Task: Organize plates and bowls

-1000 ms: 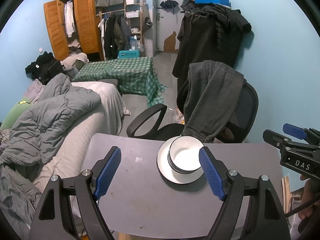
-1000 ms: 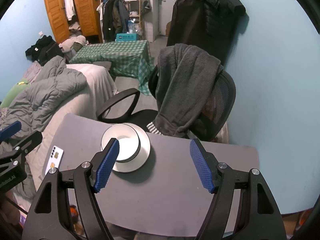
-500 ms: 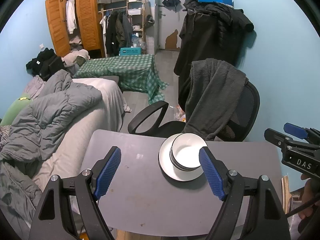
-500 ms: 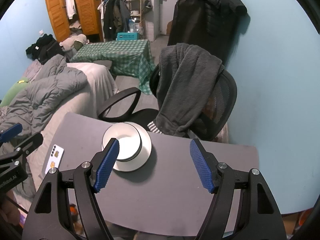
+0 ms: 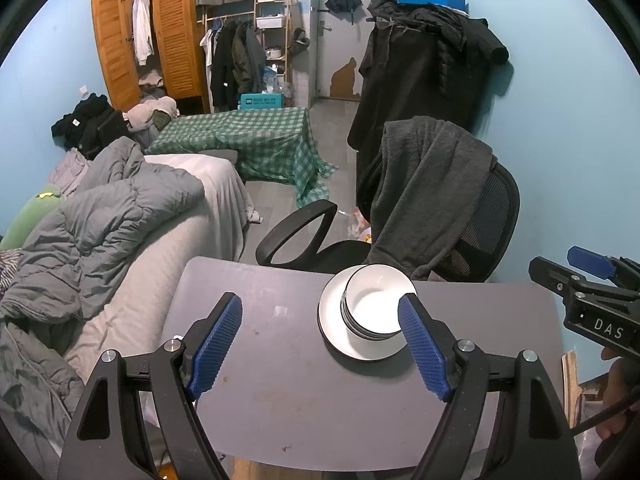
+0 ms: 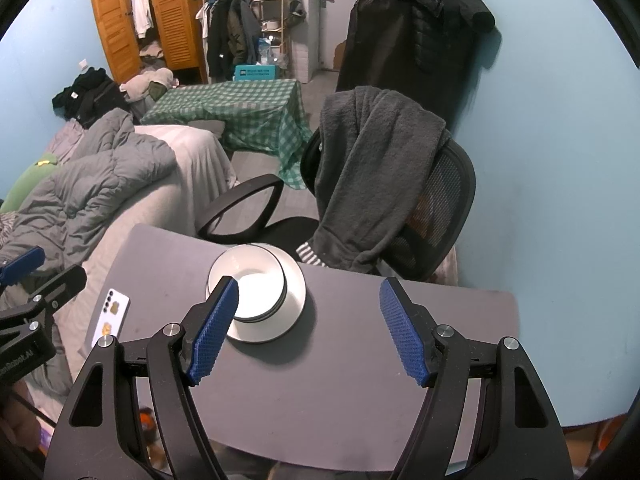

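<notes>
Nearest you, low in the left wrist view, your left tool (image 5: 320, 342) hangs with its blue pads spread wide and nothing between them. Same story in the right wrist view: your right tool (image 6: 308, 326) is released, jaws apart and empty, over the grey surface (image 6: 344, 380). Nothing has shifted over the last second; both tools sit just where they were and the dishes haven't budged. Just past the pads, at centre frame, the stack of bowls (image 5: 374, 306) sits nested on the white plate (image 5: 340, 346), near the surface's far edge. Lower left in the right view, a white phone (image 6: 108, 316) lies on the surface, well apart from the plate. Beyond, the office chair (image 5: 472, 224) wears a grey garment. With everything stacked and both tools idle, the tidying looks finished.
</notes>
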### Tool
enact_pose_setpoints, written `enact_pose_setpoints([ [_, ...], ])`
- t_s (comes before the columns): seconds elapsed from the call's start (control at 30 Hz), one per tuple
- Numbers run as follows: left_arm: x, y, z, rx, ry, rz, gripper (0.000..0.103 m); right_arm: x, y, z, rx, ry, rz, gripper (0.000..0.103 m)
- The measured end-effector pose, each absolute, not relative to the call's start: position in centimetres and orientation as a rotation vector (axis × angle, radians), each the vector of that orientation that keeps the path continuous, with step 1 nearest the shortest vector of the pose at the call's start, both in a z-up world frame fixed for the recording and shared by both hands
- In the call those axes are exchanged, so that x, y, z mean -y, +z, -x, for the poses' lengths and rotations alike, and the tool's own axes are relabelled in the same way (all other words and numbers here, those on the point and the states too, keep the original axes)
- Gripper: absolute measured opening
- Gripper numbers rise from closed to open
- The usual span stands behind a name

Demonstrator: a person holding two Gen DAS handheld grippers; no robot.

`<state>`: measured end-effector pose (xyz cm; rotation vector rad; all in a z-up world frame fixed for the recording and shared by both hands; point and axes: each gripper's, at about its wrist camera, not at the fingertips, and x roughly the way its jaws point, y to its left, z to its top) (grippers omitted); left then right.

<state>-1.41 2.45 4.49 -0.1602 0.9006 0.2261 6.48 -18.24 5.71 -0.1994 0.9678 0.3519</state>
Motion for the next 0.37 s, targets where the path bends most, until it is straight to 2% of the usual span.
enact_pose_setpoints([
  [0.37,-2.09,4.24,1.31,-0.904,0.224,0.164,0.082,18.21,5.7,-6.69,-0.968,0.353,0.202,0.072],
])
